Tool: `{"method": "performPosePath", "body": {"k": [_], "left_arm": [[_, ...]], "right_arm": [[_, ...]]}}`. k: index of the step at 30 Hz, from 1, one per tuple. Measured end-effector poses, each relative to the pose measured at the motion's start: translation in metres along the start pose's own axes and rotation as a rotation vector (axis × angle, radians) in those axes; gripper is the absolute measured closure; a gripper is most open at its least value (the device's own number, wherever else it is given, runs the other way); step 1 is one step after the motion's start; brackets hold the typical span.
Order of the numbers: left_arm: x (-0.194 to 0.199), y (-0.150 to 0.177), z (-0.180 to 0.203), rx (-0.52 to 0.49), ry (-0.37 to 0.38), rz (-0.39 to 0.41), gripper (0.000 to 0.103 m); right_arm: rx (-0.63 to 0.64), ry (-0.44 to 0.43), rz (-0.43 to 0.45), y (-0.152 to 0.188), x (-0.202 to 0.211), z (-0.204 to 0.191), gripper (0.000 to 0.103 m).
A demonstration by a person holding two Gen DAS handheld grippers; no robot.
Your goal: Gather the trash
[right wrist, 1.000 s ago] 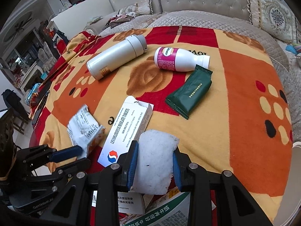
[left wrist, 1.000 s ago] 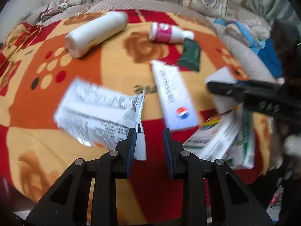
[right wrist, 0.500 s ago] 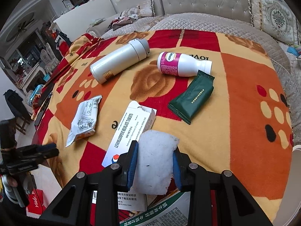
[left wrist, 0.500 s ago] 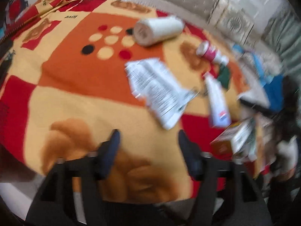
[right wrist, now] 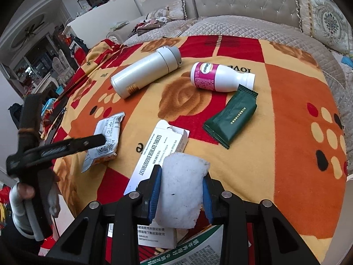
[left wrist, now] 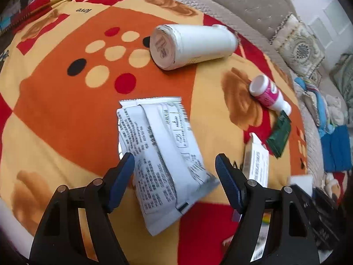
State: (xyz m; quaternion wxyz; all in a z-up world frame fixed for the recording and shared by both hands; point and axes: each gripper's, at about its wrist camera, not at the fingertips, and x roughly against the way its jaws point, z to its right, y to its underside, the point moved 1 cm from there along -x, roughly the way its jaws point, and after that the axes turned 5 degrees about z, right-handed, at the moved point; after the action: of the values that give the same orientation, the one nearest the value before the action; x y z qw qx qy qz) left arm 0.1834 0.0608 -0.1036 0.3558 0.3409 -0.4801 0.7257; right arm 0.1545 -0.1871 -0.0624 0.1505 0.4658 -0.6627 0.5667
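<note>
Trash pickup on blanket
Left hand-held gripper [left wrist: 174,172] opening wide over white wrapper [left wrist: 163,152]; right hand-held gripper [right wrist: 181,190] clamping white foam chunk [right wrist: 181,187].

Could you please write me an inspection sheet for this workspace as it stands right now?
Surface: patterned blanket in red, orange and yellow, spread over a quilted sofa.
Job's things: white printed wrapper, tablet box, dark green sachet, pink-labelled bottle, white wad.
Clutter: white flask lying on its side; printed leaflets at the near edge.
Grippers: left gripper open, jaws just widened, either side of the wrapper without pressing it; right gripper shut on the wad.
Cables: nothing seen.
Surroundings: cushions, white cabinet, clothes piled at the back.
</note>
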Motion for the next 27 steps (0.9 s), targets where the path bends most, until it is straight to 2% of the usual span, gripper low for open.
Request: {"method": "performPosePath", "body": {"k": [5,9,10,11,12,15,21,27], "left_arm": [[-0.013,0.003,0.014,-0.076,-0.098,0.010,0.028],[-0.015,0.006,0.016,-0.118,-0.097,0.015,0.031],[-0.014,0.007,0.015,-0.127,-0.092,0.019,0.039],[-0.011,0.008,0.013,-0.142,-0.097,0.032,0.055],[-0.005,0.009,0.010,-0.151,-0.067,0.051,0.064],[0.006,0.010,0.006,-0.163,-0.049,0.056,0.070],[0.031,0.014,0.011,-0.201,-0.008,0.094,0.073],[0.069,0.012,0.038,-0.244,0.060,0.155,0.073]], "right_arm": [[-0.008,-0.012,-0.003,0.000,-0.004,0.003,0.071],[-0.006,-0.012,0.000,0.000,-0.005,0.004,0.071],[-0.004,-0.011,0.004,0.000,-0.005,0.004,0.071],[-0.002,-0.011,0.010,-0.001,-0.004,0.003,0.071],[-0.001,-0.013,0.016,-0.002,-0.003,0.003,0.071],[0.001,-0.021,0.046,-0.005,0.004,0.000,0.071],[0.003,-0.022,0.076,-0.010,0.016,-0.005,0.071],[0.014,-0.022,0.112,-0.012,0.035,-0.010,0.071]]}}
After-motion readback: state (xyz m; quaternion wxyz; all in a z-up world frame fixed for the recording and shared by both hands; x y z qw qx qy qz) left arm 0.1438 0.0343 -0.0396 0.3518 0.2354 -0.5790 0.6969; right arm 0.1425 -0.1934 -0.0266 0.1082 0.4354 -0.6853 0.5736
